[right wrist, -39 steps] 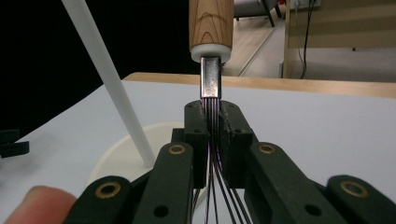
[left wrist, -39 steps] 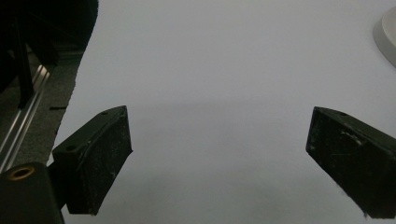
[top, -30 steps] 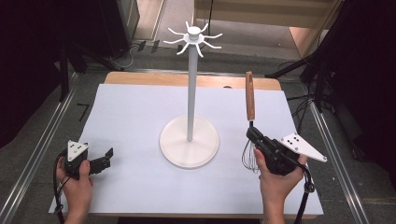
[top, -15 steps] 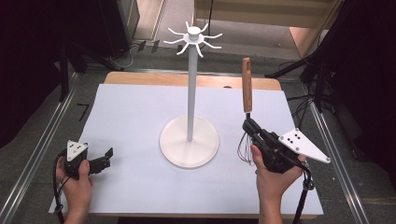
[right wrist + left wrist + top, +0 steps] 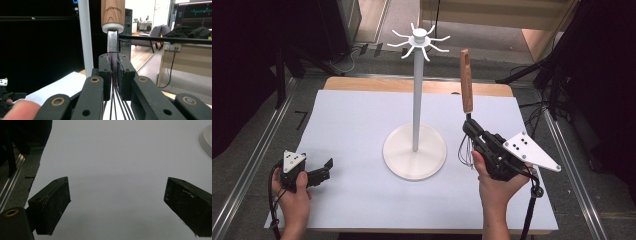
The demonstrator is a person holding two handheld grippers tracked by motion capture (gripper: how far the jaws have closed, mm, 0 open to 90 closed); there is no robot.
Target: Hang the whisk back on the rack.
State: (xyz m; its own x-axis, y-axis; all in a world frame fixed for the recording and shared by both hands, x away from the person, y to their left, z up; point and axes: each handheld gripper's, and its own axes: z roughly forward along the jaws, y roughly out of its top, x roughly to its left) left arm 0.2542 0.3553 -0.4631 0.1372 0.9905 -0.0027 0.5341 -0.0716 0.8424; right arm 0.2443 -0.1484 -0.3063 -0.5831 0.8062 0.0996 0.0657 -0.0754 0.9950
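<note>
A whisk (image 5: pixel 466 90) with a wooden handle (image 5: pixel 113 11) and thin dark wires stands nearly upright at the right of the table, handle up. My right gripper (image 5: pixel 472 129) is shut on the wires just below the handle's metal collar (image 5: pixel 112 41); in the right gripper view my right gripper (image 5: pixel 114 75) has its jaws pressed on the wire bundle. A white rack (image 5: pixel 415 95) with hook arms at its top stands on a round base (image 5: pixel 414 152) in the middle. My left gripper (image 5: pixel 328 169) rests low at the front left, open, and in its own view my left gripper (image 5: pixel 117 202) has bare mat between the jaws.
A white mat (image 5: pixel 362 120) covers the wooden table (image 5: pixel 362 84). Metal rails (image 5: pixel 259 150) run along both sides. Dark equipment and cables stand behind the table. The rack's pole (image 5: pixel 85 37) rises just left of the whisk in the right gripper view.
My right gripper has lifted the whisk and swung it upright, moving slightly left and away from the person. The left gripper has stayed still.
</note>
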